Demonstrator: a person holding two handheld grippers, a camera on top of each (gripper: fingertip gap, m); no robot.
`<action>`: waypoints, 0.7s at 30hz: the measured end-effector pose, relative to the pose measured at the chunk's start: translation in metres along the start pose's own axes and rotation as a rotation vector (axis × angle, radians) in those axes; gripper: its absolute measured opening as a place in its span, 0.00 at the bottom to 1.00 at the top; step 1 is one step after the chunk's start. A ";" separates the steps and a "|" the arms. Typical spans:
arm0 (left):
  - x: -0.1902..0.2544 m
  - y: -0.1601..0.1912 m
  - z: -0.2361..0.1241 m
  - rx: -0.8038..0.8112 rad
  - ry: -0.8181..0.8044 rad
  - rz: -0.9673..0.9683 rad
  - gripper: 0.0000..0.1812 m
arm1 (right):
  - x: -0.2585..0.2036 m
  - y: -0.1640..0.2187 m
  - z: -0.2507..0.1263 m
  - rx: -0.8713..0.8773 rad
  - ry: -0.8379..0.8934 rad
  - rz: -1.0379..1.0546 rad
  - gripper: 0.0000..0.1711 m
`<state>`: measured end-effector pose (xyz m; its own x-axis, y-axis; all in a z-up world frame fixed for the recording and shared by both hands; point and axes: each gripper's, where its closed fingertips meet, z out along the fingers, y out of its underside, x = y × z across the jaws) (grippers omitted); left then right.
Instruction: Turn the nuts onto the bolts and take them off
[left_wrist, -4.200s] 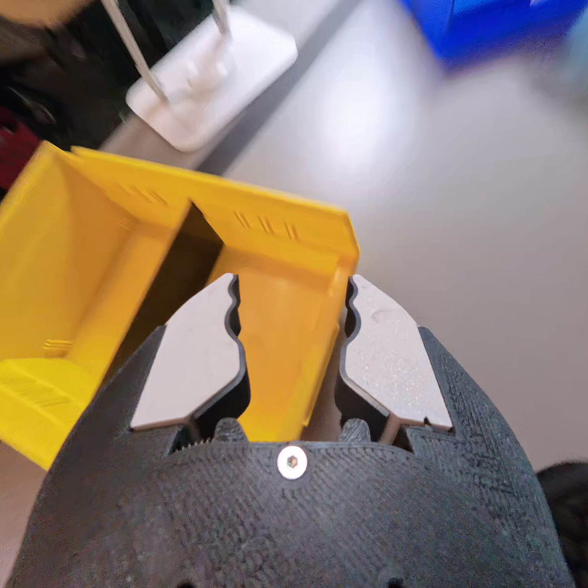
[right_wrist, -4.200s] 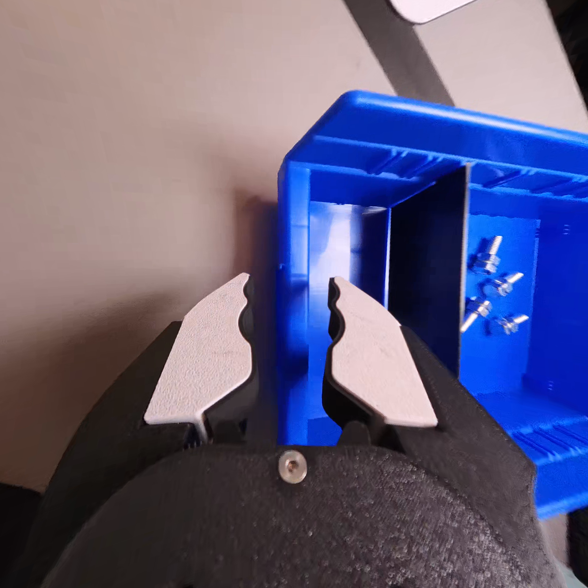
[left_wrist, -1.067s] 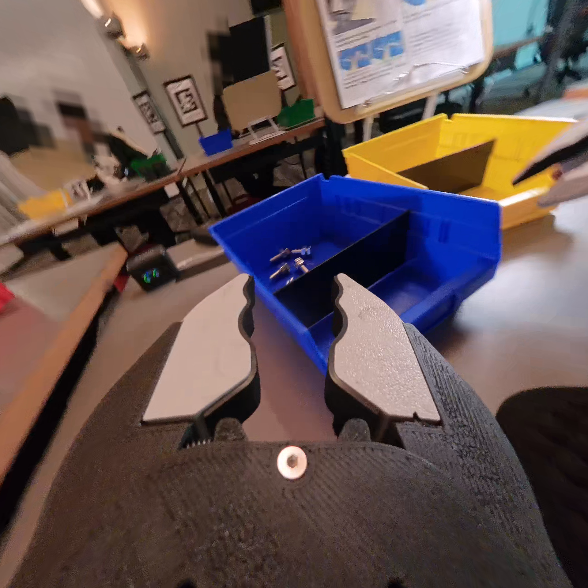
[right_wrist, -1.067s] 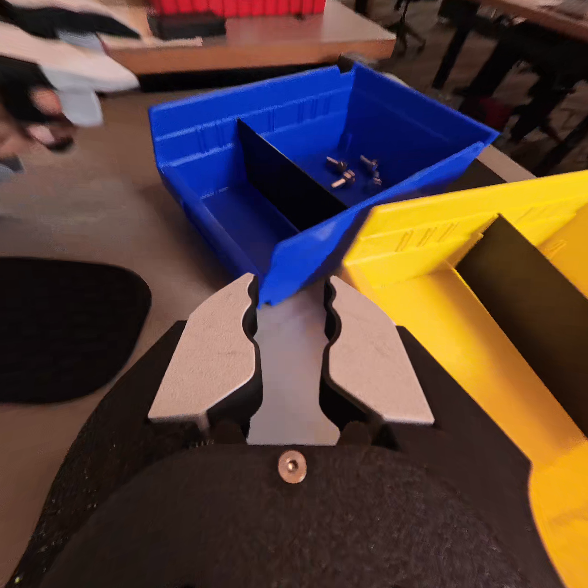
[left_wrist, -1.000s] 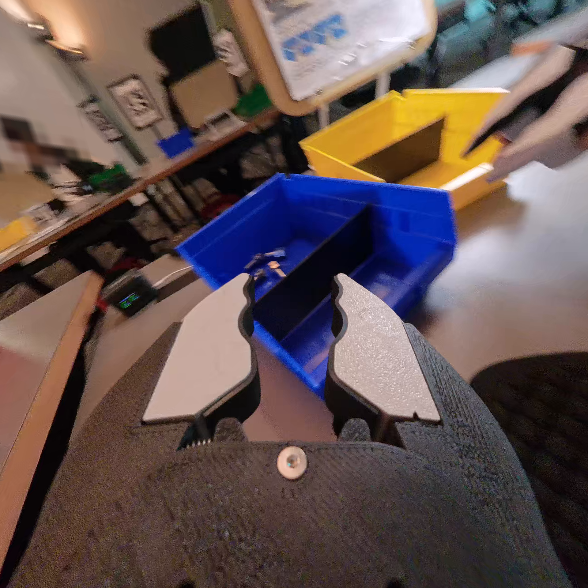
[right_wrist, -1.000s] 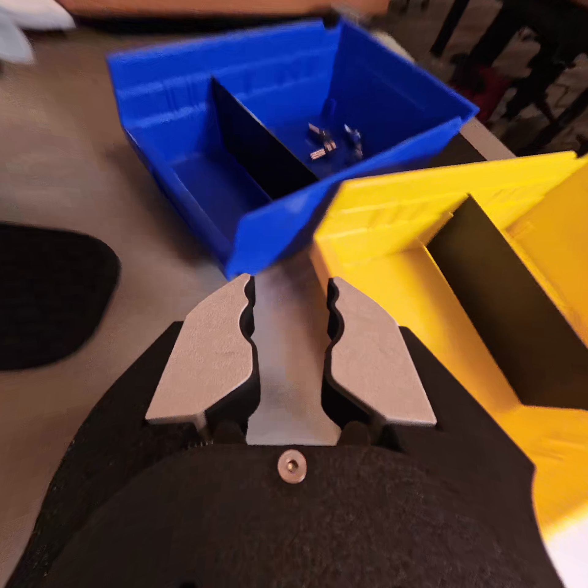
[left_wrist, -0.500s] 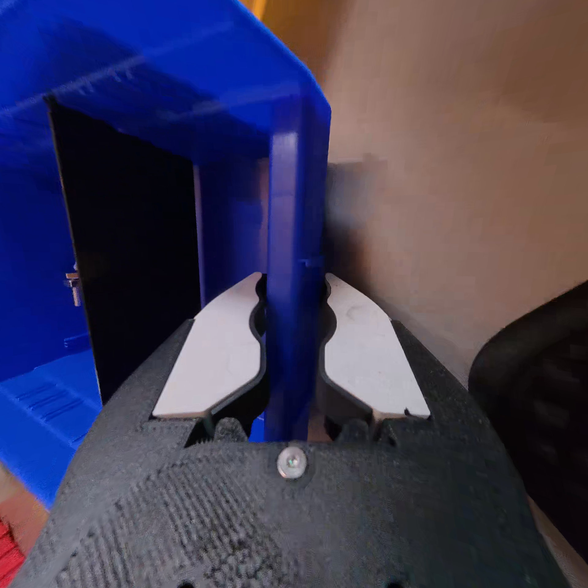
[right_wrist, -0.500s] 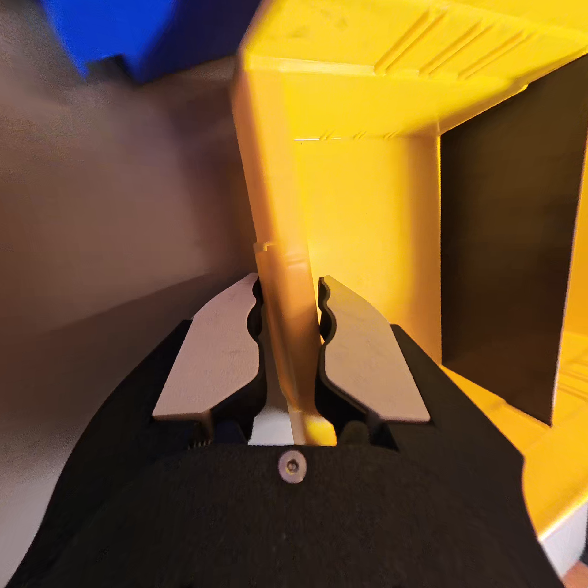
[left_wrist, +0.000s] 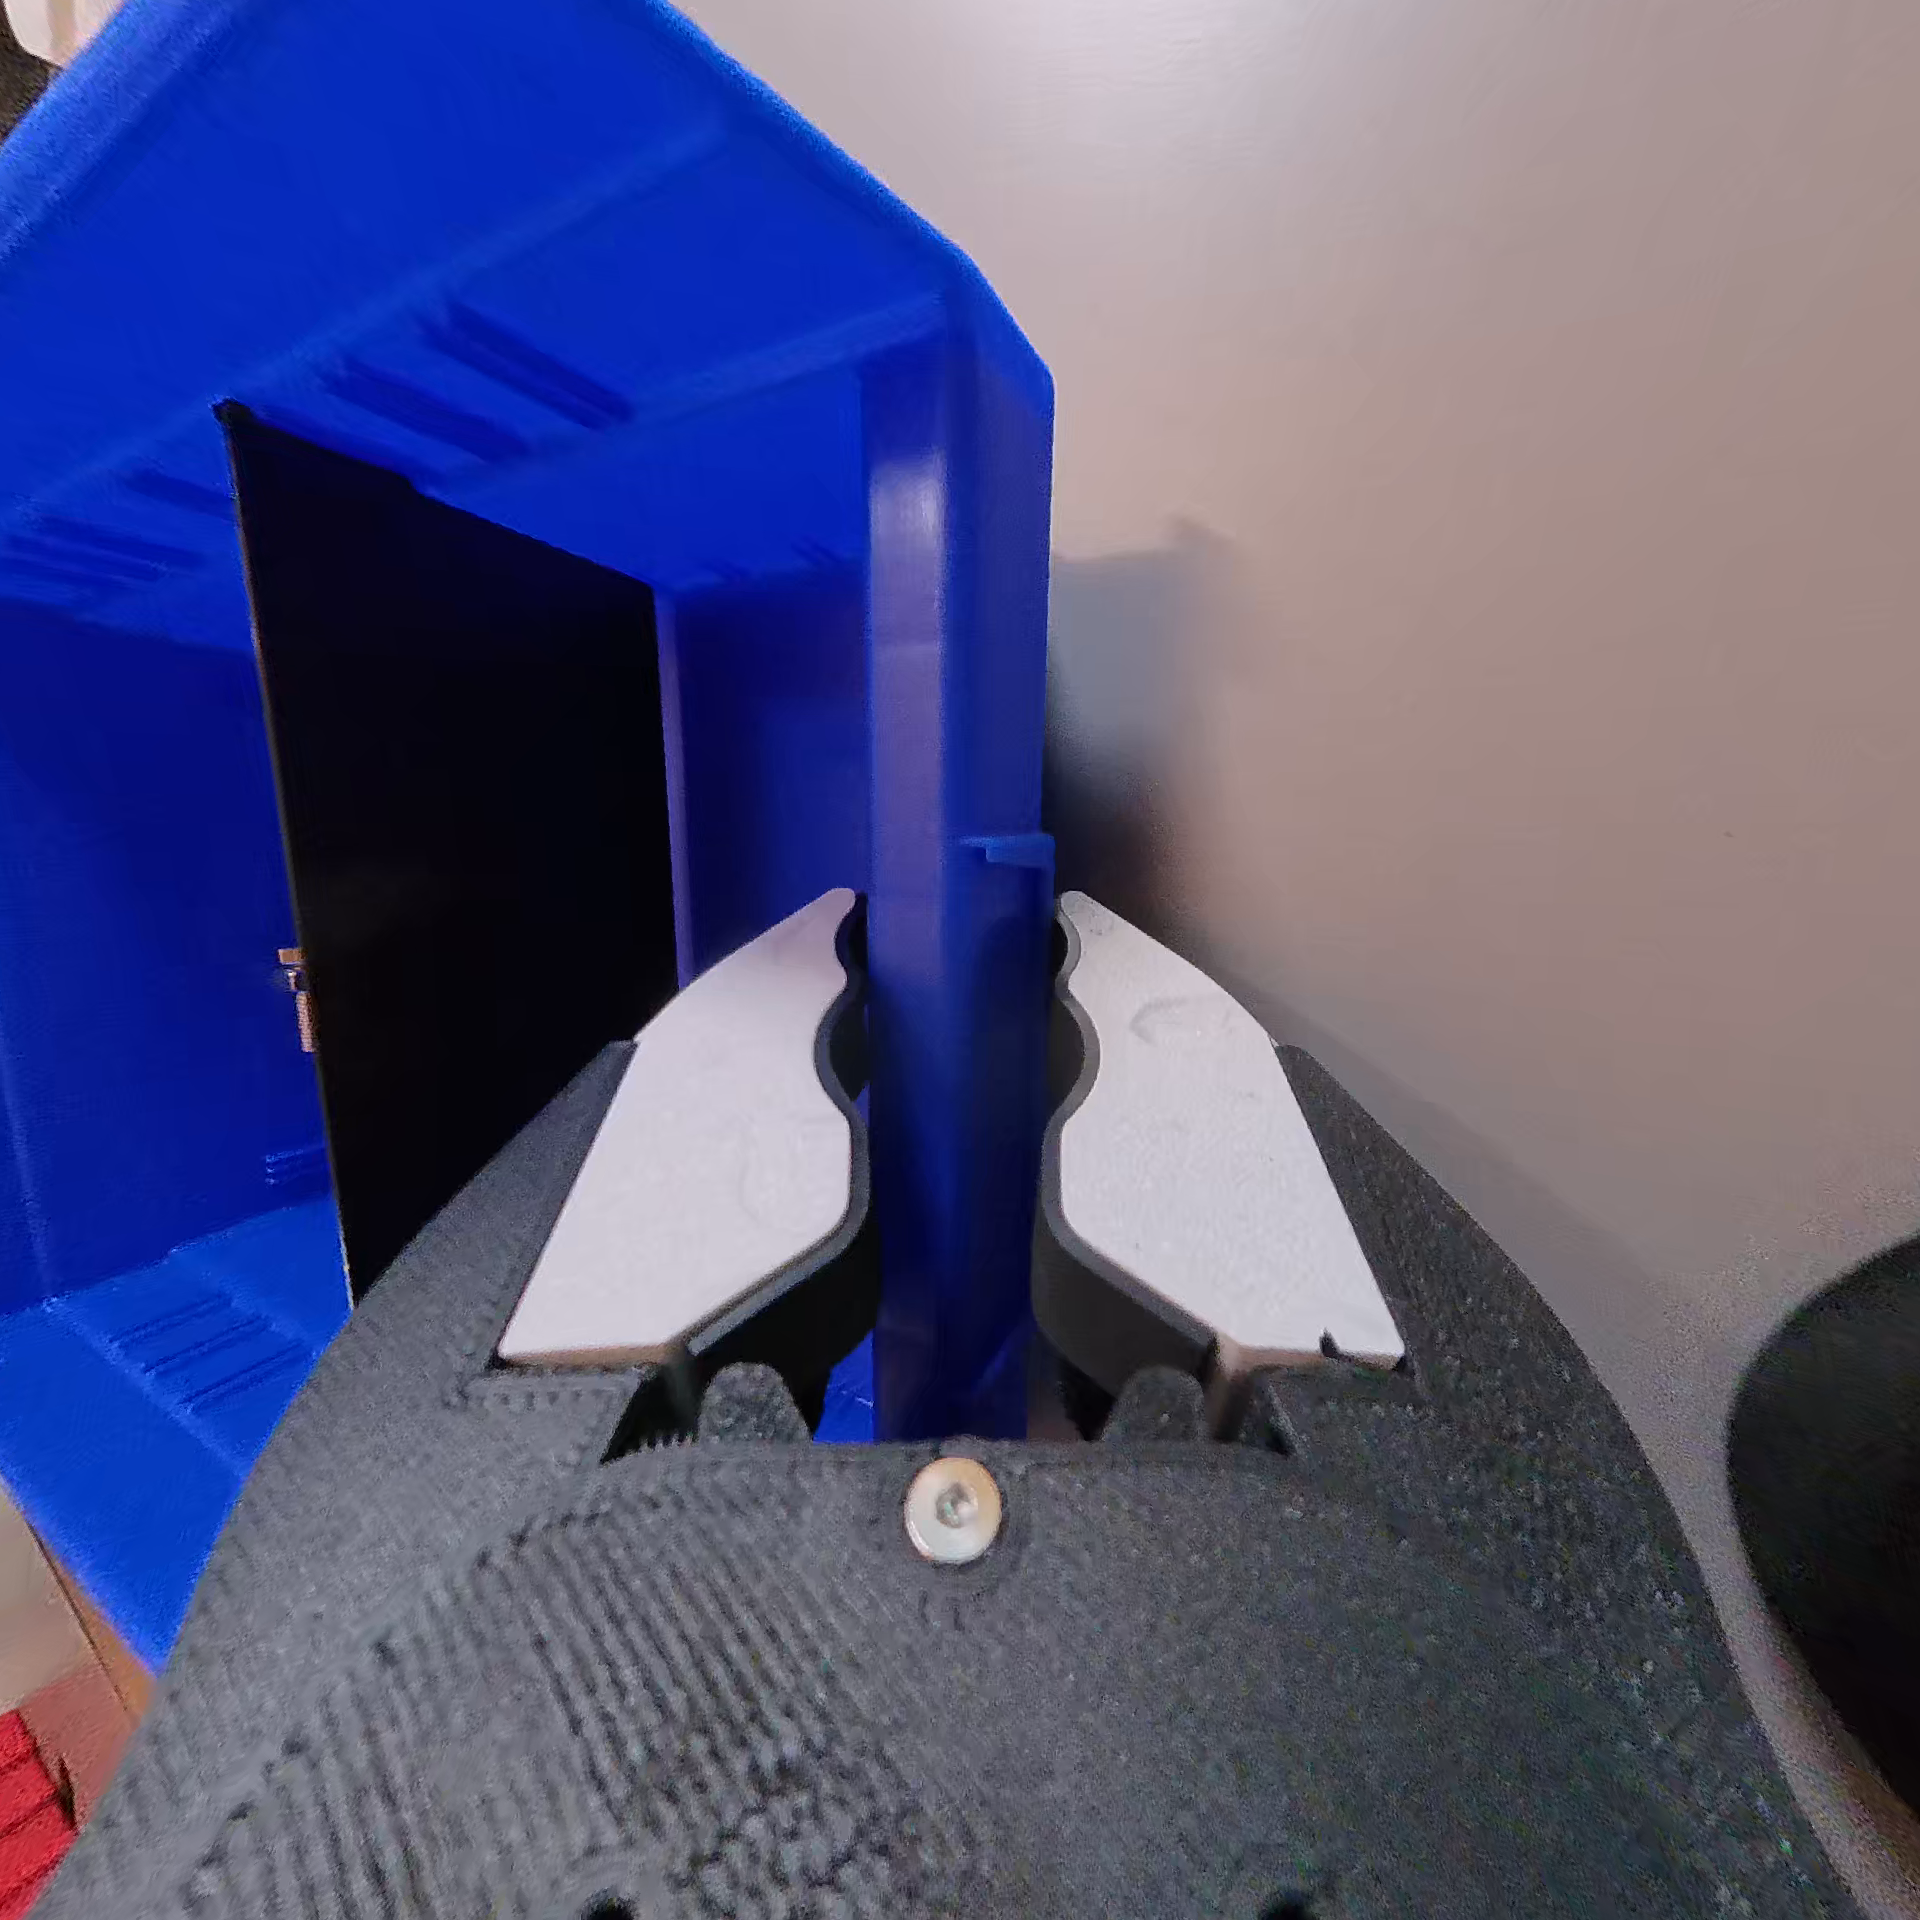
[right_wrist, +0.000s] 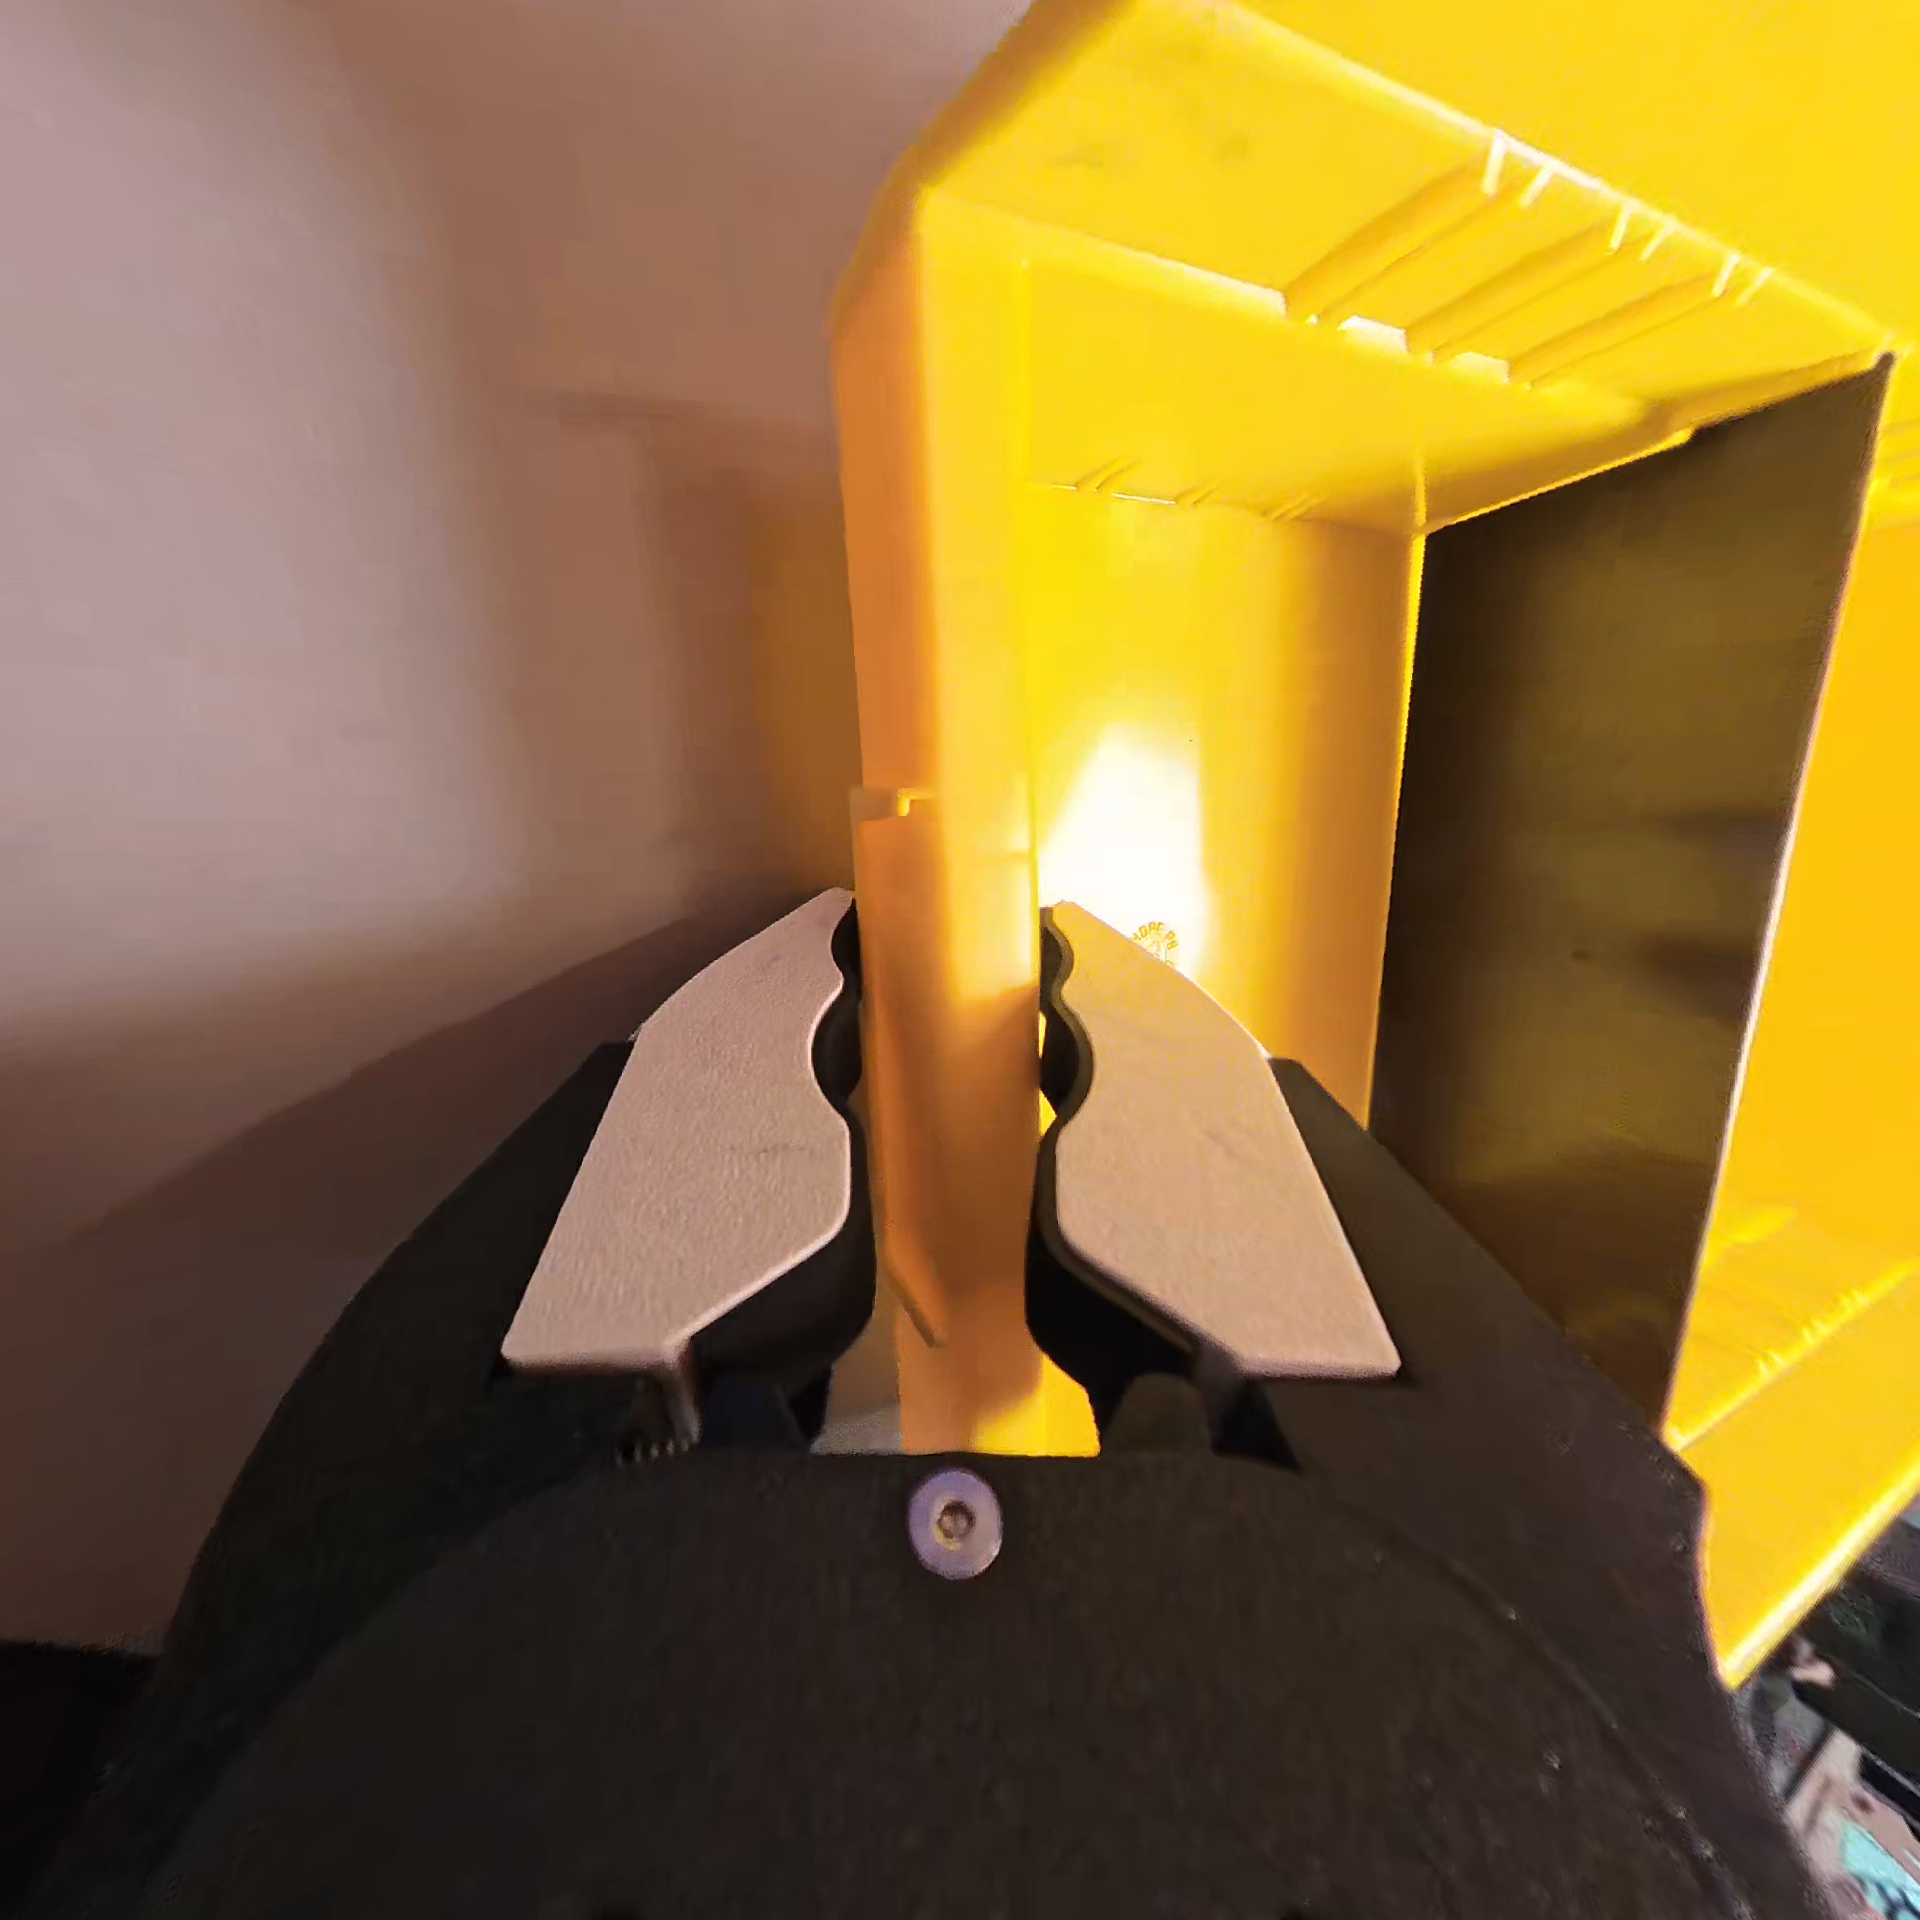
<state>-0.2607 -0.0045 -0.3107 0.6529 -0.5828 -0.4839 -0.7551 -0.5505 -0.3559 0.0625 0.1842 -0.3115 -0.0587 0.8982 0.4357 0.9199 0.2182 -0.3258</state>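
Note:
My left gripper (left_wrist: 956, 914) is shut on the right side wall of the blue bin (left_wrist: 520, 260): one finger is inside, one outside, both touching the wall. A black divider (left_wrist: 447, 779) splits the blue bin. A small metal bolt (left_wrist: 296, 997) peeks out behind the divider's left edge; other nuts and bolts are hidden. My right gripper (right_wrist: 945, 914) is shut on the left side wall of the yellow bin (right_wrist: 1195, 416), which has its own dark divider (right_wrist: 1610, 831). The part of the yellow bin that shows holds nothing.
Both bins sit on a pale tabletop (left_wrist: 1455, 520), also seen in the right wrist view (right_wrist: 364, 520). A black rounded object (left_wrist: 1829, 1507) lies to the right of the blue bin. The table's edge and something red (left_wrist: 26, 1766) show at the lower left.
A second ago both grippers were open above the table, apart from the bins. Each came down over a bin's side wall and closed on it. Little has changed in the last half second.

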 end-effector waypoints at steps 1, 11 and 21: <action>-0.004 0.000 0.003 -0.002 -0.002 -0.003 0.18 | 0.010 0.009 0.002 -0.008 0.008 -0.001 0.18; -0.051 0.001 0.030 -0.024 -0.036 -0.066 0.18 | 0.080 0.050 0.021 -0.076 0.078 0.021 0.18; -0.076 -0.031 -0.024 0.257 0.070 -0.264 0.23 | 0.058 -0.056 -0.070 0.555 0.039 0.331 0.24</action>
<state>-0.2854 0.0423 -0.2440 0.8230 -0.4852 -0.2953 -0.5441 -0.5244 -0.6549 0.0350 0.1975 -0.2096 0.2177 0.9396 0.2642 0.5489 0.1060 -0.8291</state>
